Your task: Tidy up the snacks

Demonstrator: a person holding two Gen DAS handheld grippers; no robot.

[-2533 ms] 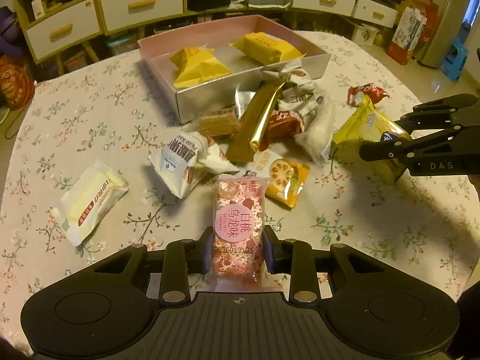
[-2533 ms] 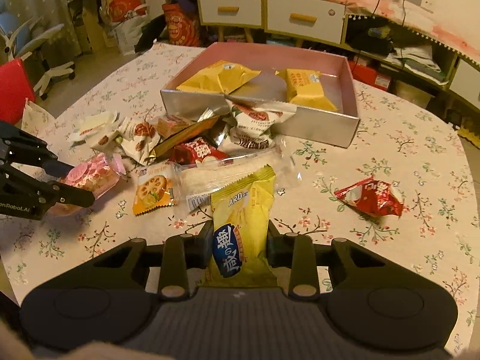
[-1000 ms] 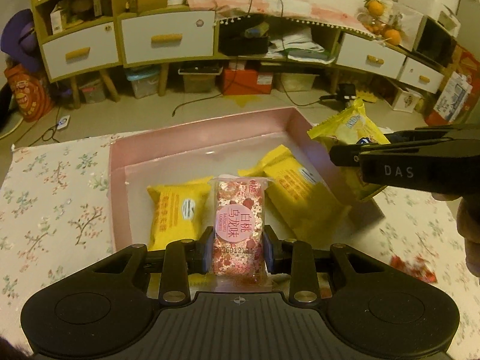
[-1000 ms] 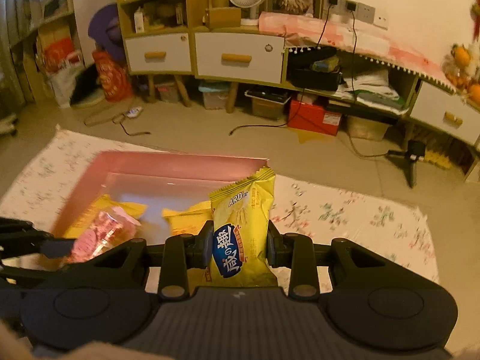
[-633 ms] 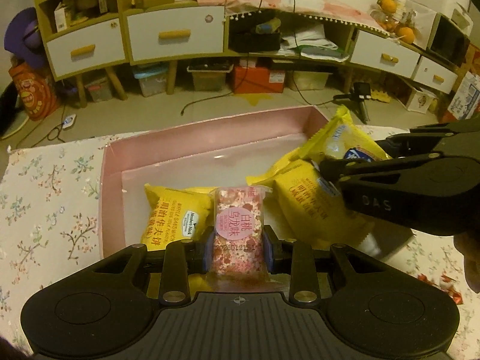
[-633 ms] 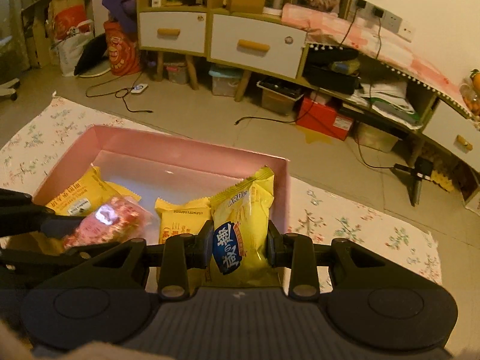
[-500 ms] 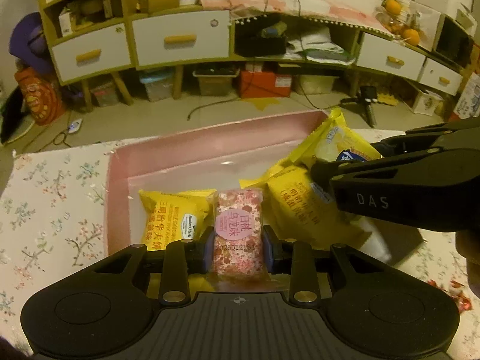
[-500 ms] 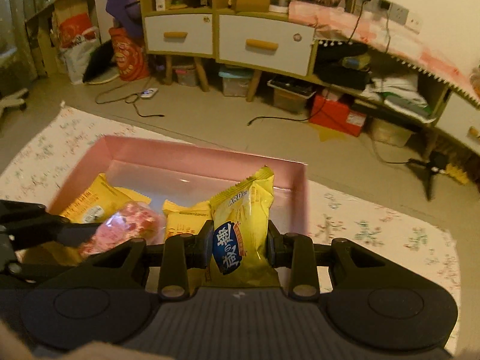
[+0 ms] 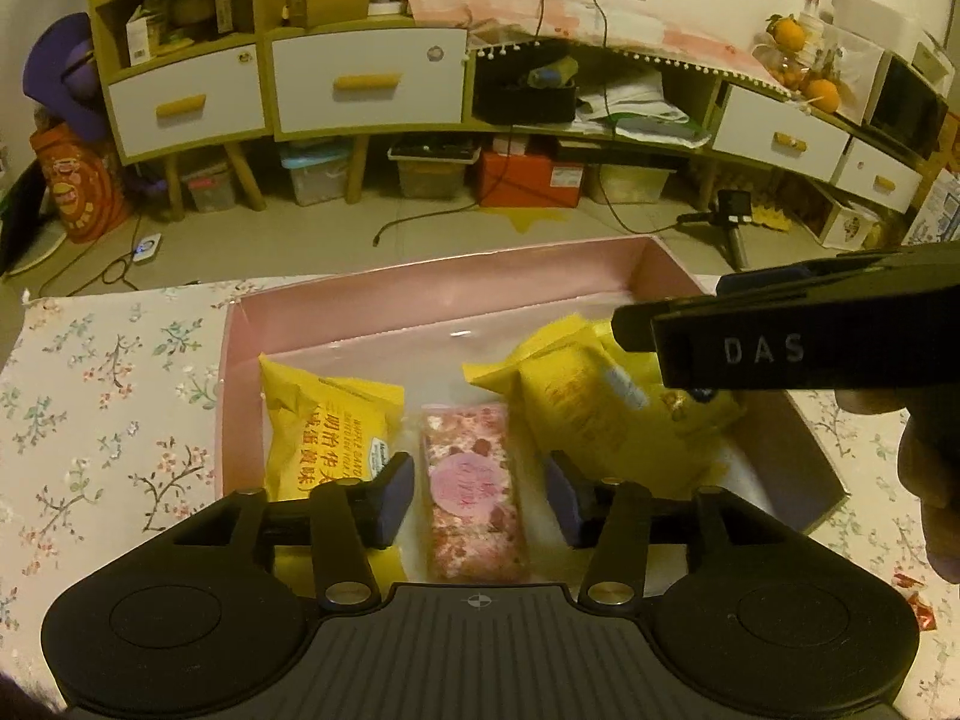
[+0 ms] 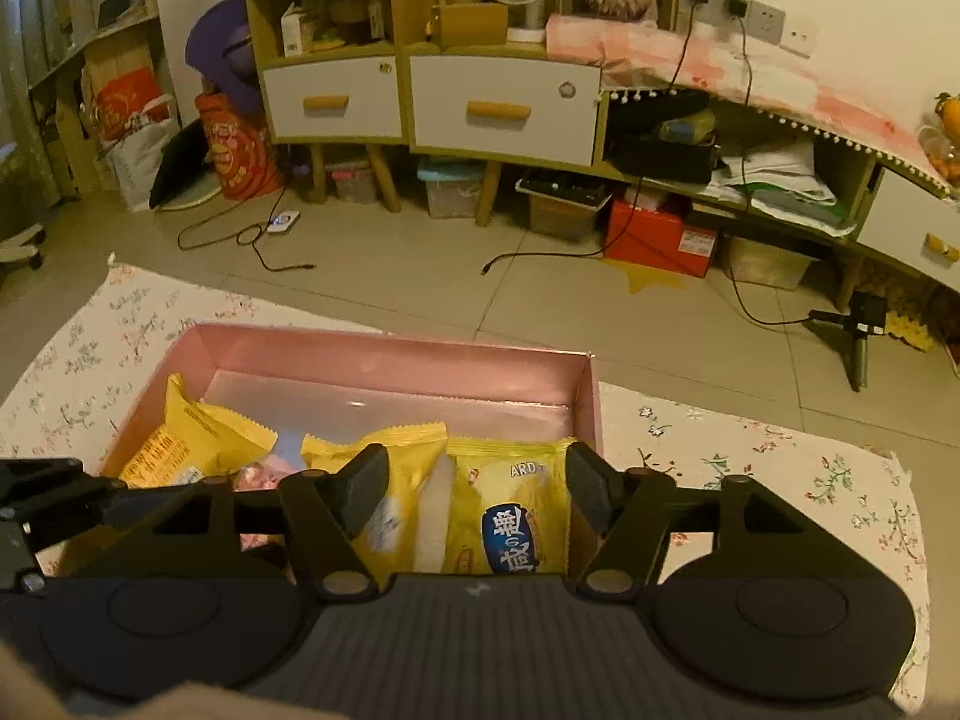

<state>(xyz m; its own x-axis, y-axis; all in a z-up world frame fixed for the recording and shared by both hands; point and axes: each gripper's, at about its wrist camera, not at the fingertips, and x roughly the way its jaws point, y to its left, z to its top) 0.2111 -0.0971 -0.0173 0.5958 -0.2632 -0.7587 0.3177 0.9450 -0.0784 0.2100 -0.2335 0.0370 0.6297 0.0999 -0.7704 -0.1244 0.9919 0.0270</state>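
Note:
A pink box (image 9: 432, 282) sits on the flowered tablecloth. My left gripper (image 9: 477, 501) hovers over it with its jaws opening. A pink speckled snack packet (image 9: 471, 489) lies between them on the box floor, and the pads stand clear of it. Yellow packets (image 9: 336, 426) flank it. My right gripper (image 10: 477, 495) is over the box's right end (image 10: 585, 414), its jaws opening too. Below them lies a yellow packet with a blue label (image 10: 510, 516), free of both pads. In the left wrist view the right gripper's black fingers (image 9: 780, 339) cross above the yellow packets.
Beyond the table's far edge are floor tiles, cables, storage bins and a low cabinet with white drawers (image 9: 366, 87). A red wrapper (image 9: 918, 600) lies on the cloth right of the box. A tripod (image 10: 855, 324) stands on the floor.
Both grippers have let go: the pink packet and the blue-labelled yellow packet have dropped from the jaws onto the box floor. Both pairs of jaws have spread apart.

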